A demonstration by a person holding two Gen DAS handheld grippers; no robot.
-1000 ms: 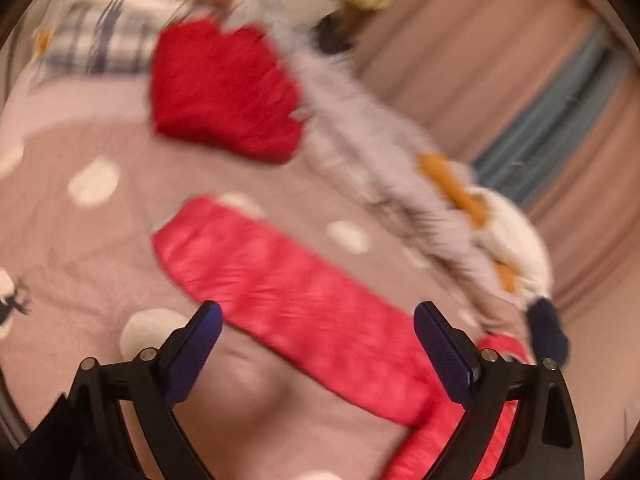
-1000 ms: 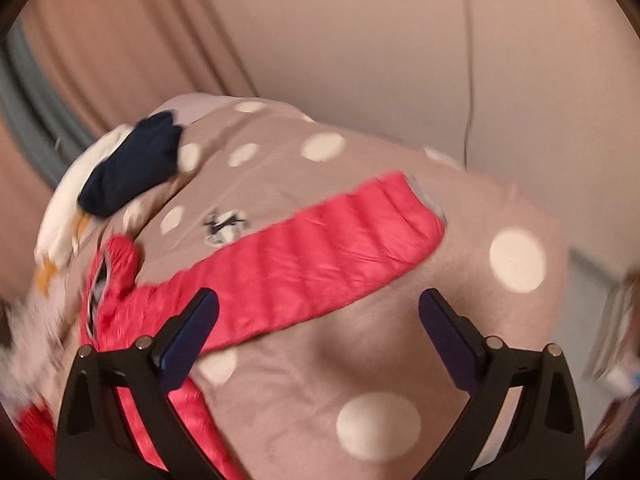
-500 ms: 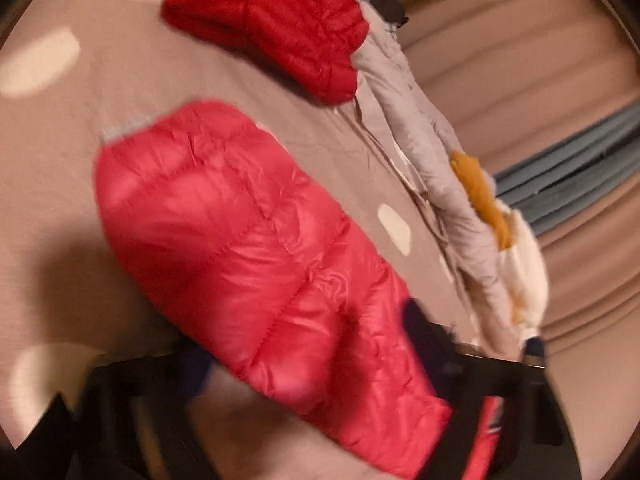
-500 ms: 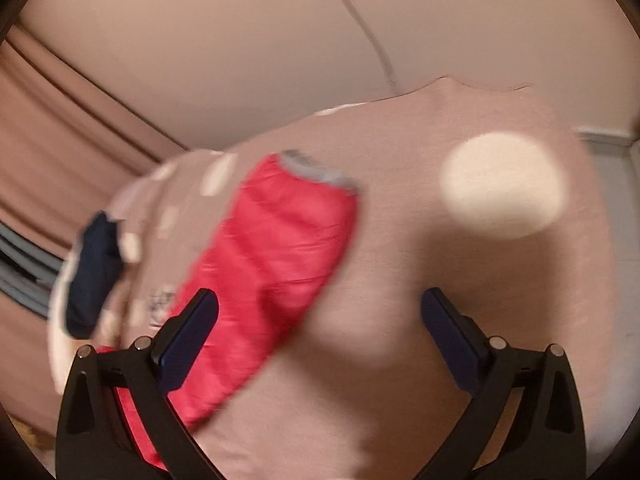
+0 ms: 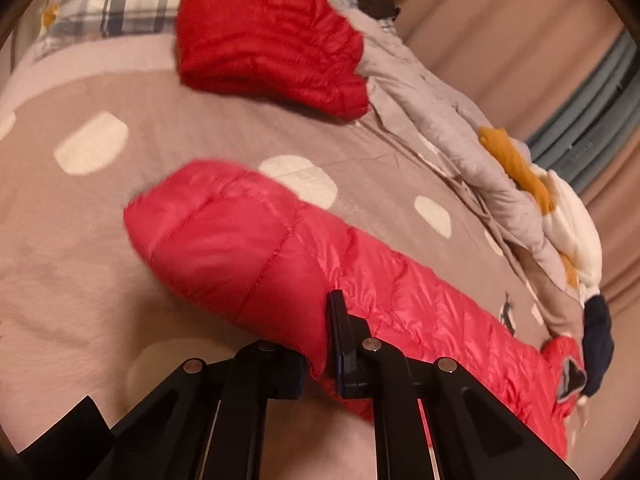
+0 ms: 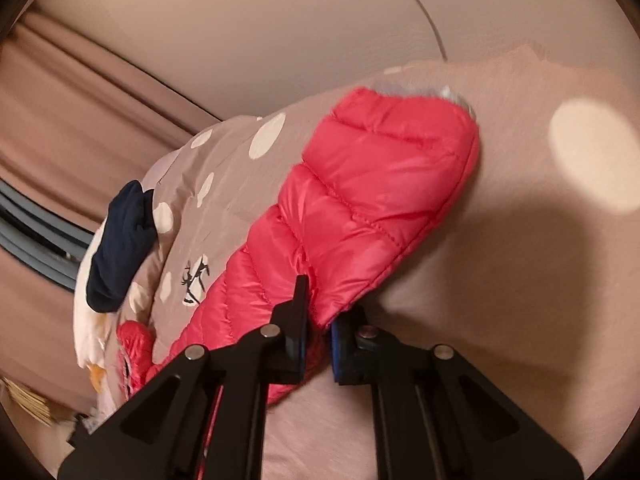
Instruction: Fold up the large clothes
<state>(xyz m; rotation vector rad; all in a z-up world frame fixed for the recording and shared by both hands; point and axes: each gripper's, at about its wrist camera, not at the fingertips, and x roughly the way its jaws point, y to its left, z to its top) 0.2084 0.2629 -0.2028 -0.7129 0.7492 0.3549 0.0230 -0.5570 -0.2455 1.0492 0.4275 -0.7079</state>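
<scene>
A pink-red puffer jacket (image 5: 280,264) lies stretched across a brown bedspread with white dots (image 5: 192,136). My left gripper (image 5: 318,360) is shut on the jacket's near edge. The same jacket shows in the right wrist view (image 6: 360,200), its grey-trimmed end pointing away. My right gripper (image 6: 318,344) is shut on that jacket's near edge too. The pinched fabric hides part of the pads in both views.
A folded darker red puffer jacket (image 5: 272,36) sits at the back of the bed. A rumpled grey quilt (image 5: 432,112) with orange and white patches and a navy cloth (image 5: 596,340) lie along the right edge. A plaid pillow (image 5: 108,0) is behind. Curtains (image 6: 80,112) hang beyond.
Both grippers were open above the jacket a second ago. They have moved down to it and closed on its near edge.
</scene>
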